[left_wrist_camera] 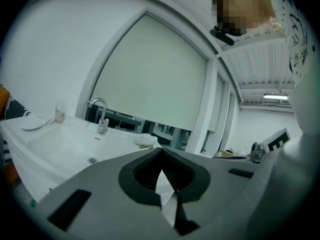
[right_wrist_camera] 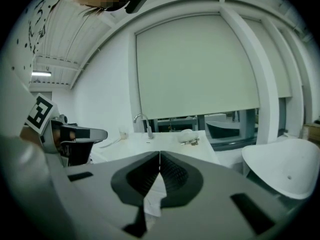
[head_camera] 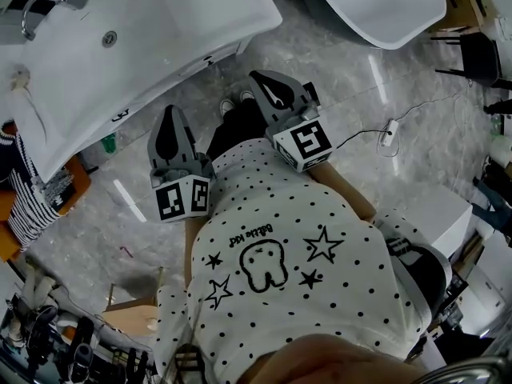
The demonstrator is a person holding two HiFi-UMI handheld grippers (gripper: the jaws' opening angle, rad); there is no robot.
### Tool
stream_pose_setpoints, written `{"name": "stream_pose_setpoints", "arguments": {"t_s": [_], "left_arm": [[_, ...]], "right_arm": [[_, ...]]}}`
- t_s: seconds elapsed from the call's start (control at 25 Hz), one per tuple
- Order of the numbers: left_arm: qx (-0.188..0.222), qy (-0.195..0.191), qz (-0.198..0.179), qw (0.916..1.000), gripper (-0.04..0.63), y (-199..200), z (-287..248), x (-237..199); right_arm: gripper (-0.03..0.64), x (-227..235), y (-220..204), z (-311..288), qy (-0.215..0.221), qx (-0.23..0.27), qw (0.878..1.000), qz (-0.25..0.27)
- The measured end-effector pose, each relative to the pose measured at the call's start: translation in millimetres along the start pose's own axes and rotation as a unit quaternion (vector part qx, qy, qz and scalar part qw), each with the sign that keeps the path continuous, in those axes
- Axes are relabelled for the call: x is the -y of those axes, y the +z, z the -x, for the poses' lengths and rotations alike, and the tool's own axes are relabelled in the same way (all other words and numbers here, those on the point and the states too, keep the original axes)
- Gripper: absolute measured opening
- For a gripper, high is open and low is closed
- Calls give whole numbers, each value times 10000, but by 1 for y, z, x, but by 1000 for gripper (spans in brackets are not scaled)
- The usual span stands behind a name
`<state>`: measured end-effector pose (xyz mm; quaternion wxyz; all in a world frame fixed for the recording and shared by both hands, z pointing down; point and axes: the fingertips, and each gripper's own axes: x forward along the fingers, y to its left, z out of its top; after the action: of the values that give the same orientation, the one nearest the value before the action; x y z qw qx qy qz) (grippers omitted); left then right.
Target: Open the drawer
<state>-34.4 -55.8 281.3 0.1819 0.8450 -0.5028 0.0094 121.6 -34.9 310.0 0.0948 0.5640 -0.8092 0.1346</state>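
Seen steeply from above, a person in a soft white shirt (head_camera: pixel 280 270) printed with black dots and stars was stood on a glossy grey marbled floor (head_camera: pixel 320 78). Two grey, wedge-shaped plastic tools were held out ahead of the body. The left gripper (head_camera: pixel 170 112) was pointed towards a long white washbasin (head_camera: pixel 120 46), smooth and rectangular, fitted with a curved chrome tap (head_camera: pixel 40 6). The right gripper (head_camera: pixel 256 77) was held just beside it, nearer a rounded white tub (head_camera: pixel 384 6). A cube with black-and-white square markers (head_camera: pixel 182 198) was carried at the rear of each tool.

In each gripper's own view the ribbed dark pads were seen pressed together at the tips, so both grippers were fully closed, and nothing was held in either.

The drawer could not be made out as a separate panel. Only a narrow white cabinet front (head_camera: pixel 160 93) was visible below the basin's rim, with two small dark marks on it, and it was well apart from both tools.

A thin dark cable with a white plug (head_camera: pixel 390 132) was lying on the floor to the right
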Motion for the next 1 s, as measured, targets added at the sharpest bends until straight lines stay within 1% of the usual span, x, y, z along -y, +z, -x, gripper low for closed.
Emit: {"name": "stream_pose_setpoints", "arguments": {"t_s": [0.56, 0.8, 1.0], "left_arm": [[21, -81, 134, 9999, 5, -4, -3, 6], [-49, -18, 157, 9999, 5, -7, -3, 4], [-56, 22, 142, 9999, 5, -8, -3, 2]], "right_arm": [[15, 4, -1, 2, -44, -90, 9999, 66], [15, 0, -2, 1, 20, -180, 9998, 124], [15, 1, 0, 1, 24, -156, 9998, 152]]}}
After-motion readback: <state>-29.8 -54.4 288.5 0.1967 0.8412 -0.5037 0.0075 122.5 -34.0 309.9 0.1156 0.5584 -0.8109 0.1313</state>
